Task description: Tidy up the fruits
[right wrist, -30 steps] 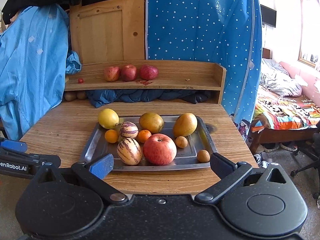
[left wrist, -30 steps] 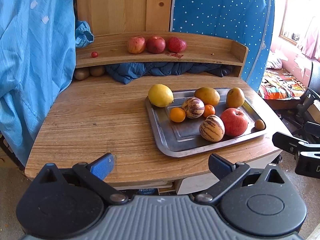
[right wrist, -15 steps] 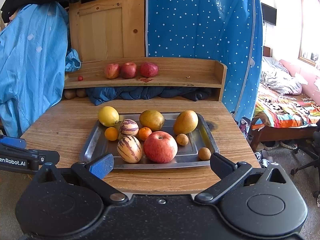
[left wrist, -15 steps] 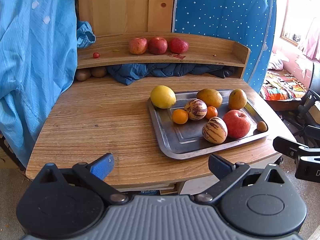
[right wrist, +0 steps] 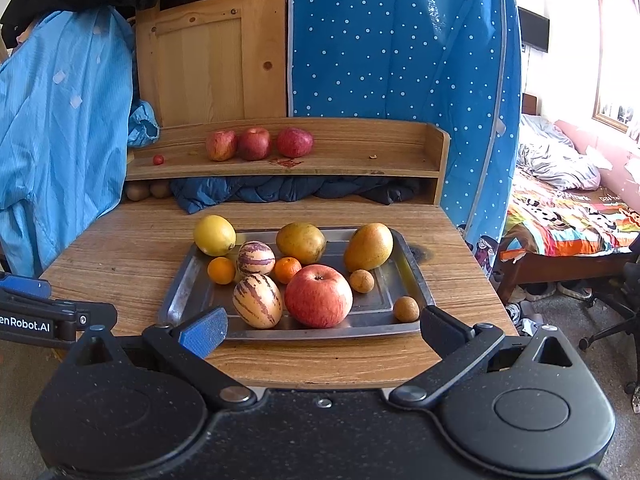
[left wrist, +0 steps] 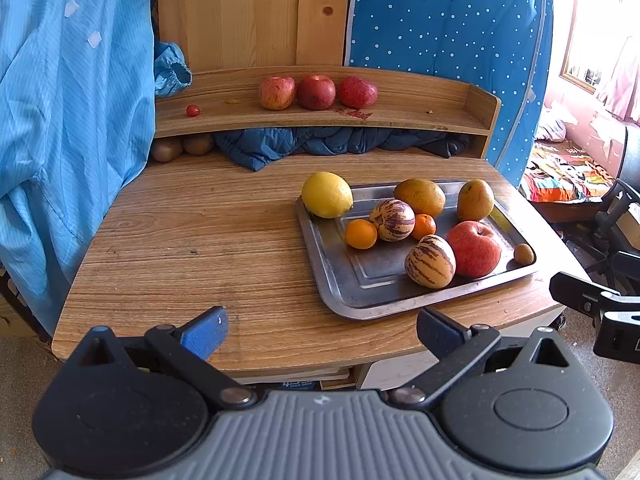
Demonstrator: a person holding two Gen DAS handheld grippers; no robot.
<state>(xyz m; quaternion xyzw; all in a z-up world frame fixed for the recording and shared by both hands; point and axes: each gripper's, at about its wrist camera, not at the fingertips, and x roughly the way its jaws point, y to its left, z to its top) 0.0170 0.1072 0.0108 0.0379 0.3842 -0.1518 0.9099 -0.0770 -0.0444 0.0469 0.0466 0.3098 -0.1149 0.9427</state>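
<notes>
I am holding my left claw (left wrist: pixel 320 330) and my right claw (right wrist: pixel 322 326) spread wide and empty, both hovering at the desk's (left wrist: pixel 200 240) near edge, short of the metal tray (right wrist: pixel 384 304). The red apple (right wrist: pixel 319 295) is sitting in the tray's front middle, touching a striped melon (right wrist: pixel 257 300), while three more apples (right wrist: pixel 256 143) are lining the shelf (right wrist: pixel 360 160) behind the tray.

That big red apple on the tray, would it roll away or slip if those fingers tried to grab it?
The red apple looks round and smooth, so it would probably roll if nudged on the flat metal tray. The striped fruit sitting right beside it may block rolling that way. It seems firm and fairly heavy, and its glossy skin could slip between narrow fingers.
</notes>
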